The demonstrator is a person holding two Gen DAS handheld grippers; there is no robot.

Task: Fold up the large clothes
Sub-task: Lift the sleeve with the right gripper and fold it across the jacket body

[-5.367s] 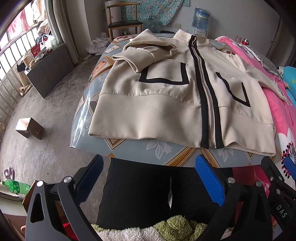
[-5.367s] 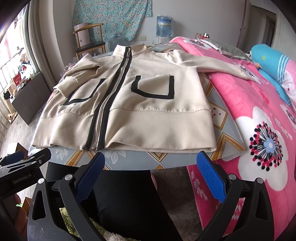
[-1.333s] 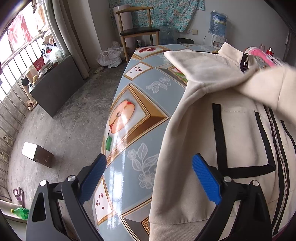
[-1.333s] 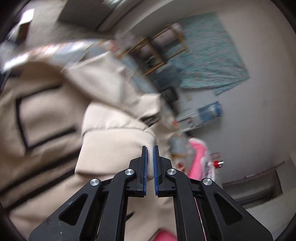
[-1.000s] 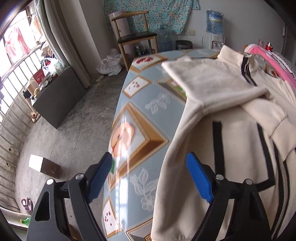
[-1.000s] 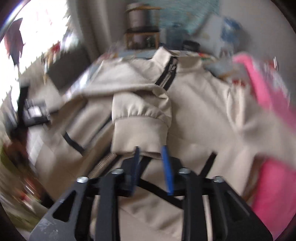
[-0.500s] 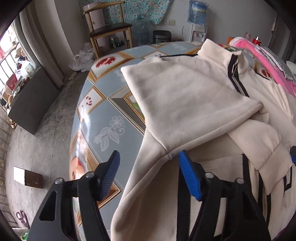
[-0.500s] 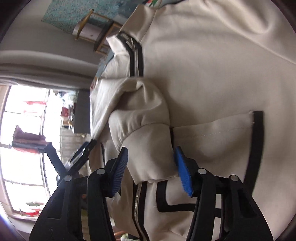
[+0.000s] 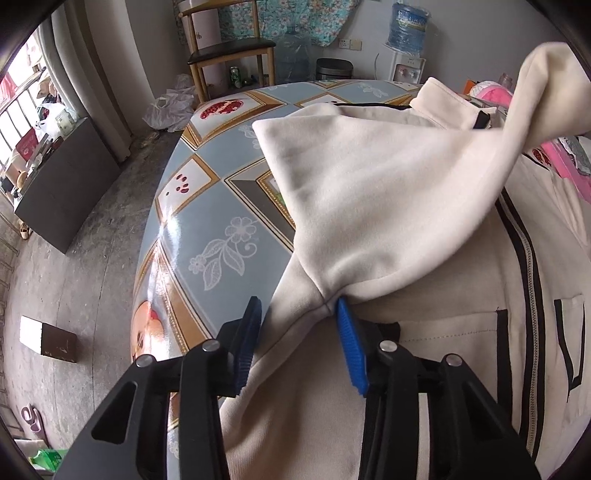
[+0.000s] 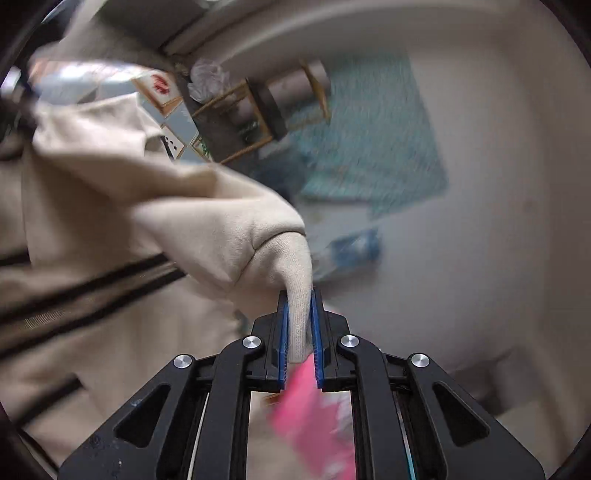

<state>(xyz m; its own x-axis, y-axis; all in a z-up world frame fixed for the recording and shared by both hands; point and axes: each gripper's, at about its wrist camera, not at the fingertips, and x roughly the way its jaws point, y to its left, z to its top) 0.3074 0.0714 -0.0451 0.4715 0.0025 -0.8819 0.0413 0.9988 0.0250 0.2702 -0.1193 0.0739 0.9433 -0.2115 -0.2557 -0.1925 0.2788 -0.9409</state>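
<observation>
A cream zip-up jacket (image 9: 461, 350) with black trim lies front up on a table (image 9: 207, 229) with a blue patterned cover. My left gripper (image 9: 299, 325) stands at the jacket's left armpit seam, its blue pads either side of the bunched fabric with a gap showing. My right gripper (image 10: 299, 321) is shut on the ribbed cuff (image 10: 299, 288) of the left sleeve (image 9: 388, 192) and holds it lifted above the jacket's chest. The sleeve stretches up from the armpit to the top right of the left wrist view.
A wooden chair (image 9: 229, 48), water bottles (image 9: 406, 26) and a dispenser stand against the far wall. A dark low cabinet (image 9: 62, 184) and a small box (image 9: 48, 338) stand on the concrete floor to the left. A pink bedcover (image 9: 565, 162) lies to the right.
My right gripper has closed on the sleeve cuff and lifted it up off the jacket. My left gripper has moved forward onto the armpit seam and narrowed around the fabric.
</observation>
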